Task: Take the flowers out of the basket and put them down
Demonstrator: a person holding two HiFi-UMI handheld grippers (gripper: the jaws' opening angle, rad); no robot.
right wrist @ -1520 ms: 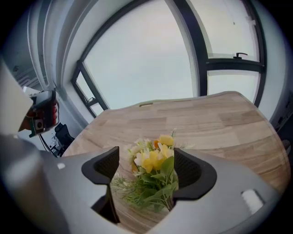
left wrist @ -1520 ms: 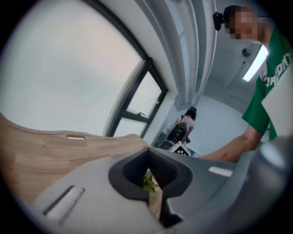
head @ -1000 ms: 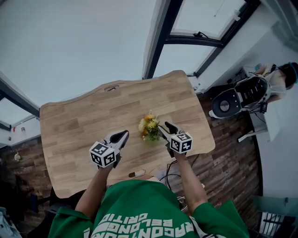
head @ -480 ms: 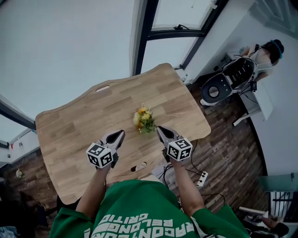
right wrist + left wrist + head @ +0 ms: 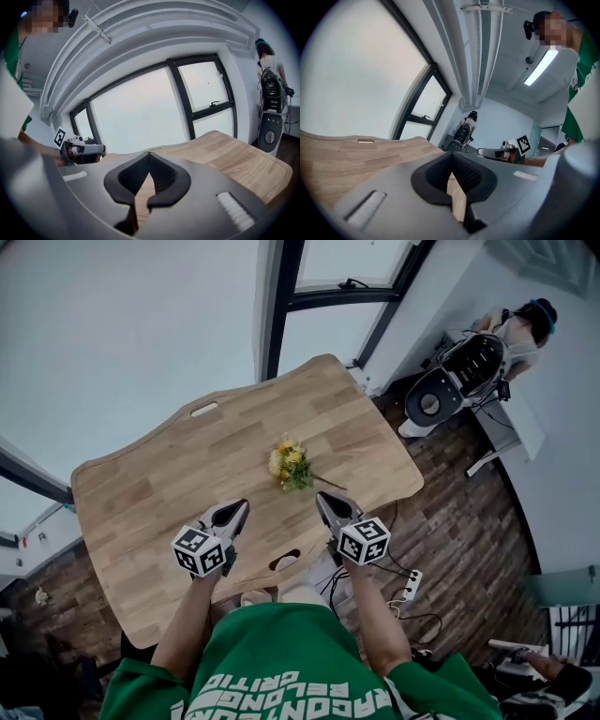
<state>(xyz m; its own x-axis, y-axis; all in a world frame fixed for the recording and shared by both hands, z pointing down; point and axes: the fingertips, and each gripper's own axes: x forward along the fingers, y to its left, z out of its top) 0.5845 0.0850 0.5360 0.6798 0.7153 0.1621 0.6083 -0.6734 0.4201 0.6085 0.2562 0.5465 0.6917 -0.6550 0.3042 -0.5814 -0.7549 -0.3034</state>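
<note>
A small bunch of yellow flowers (image 5: pixel 288 464) with green leaves lies on the wooden table (image 5: pixel 169 484), its thin stem pointing to the right. No basket shows in any view. My left gripper (image 5: pixel 240 506) hovers near the front of the table, left of and nearer than the flowers, shut and empty (image 5: pixel 452 161). My right gripper (image 5: pixel 322 496) is just on the near right of the flowers, apart from them, its jaws shut with nothing between them (image 5: pixel 149 159).
The table has a slot (image 5: pixel 203 410) at its far edge and a cutout (image 5: pixel 284 562) at the near edge. A power strip (image 5: pixel 410 582) and cables lie on the wooden floor. A person by a round machine (image 5: pixel 441 395) stands far right. Windows lie beyond the table.
My right gripper has drawn back from the flowers toward the near edge and its jaws have shut. The flowers stay lying on the table. The left gripper has hardly moved.
</note>
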